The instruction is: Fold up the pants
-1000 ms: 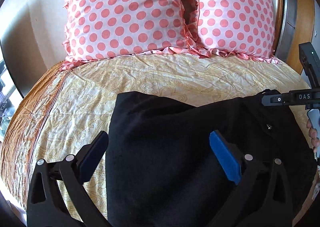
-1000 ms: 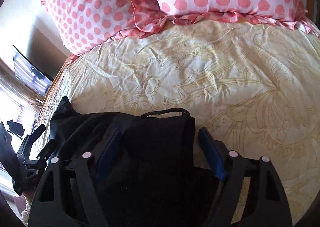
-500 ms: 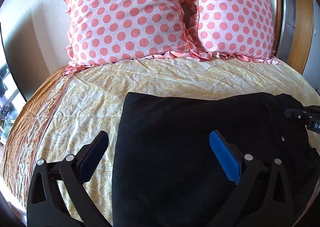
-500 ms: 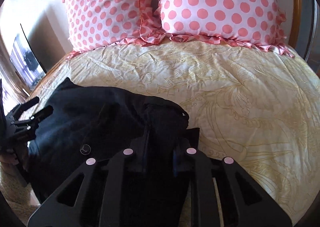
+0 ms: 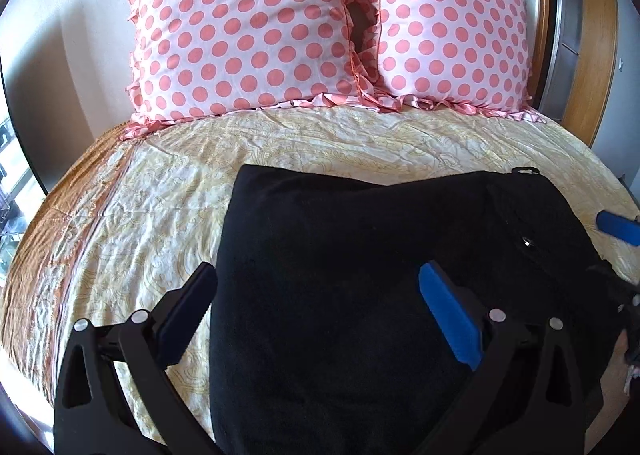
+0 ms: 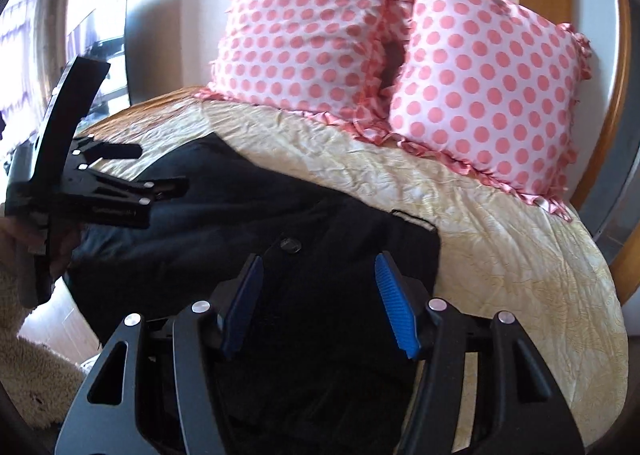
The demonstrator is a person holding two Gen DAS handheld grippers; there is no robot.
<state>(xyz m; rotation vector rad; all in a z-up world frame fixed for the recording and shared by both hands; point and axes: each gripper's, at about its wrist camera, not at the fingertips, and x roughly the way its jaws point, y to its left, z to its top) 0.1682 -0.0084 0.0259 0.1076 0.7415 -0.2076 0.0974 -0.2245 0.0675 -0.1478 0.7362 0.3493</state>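
On the bed (image 5: pixel 320 147), toward six o'clock from the pillows (image 5: pixel 248 27), the black pants (image 5: pixel 340 255) lay in a folded block. You held the left hand-held gripper (image 5: pixel 316 315) and right hand-held gripper (image 6: pixel 318 307) spread above them, pinching nothing, seemingly released to let the fold settle.

The pants (image 5: pixel 340 295) run off the lower frame edge; the right hand-held gripper (image 5: pixel 618 231) is cut by the left view's edge.
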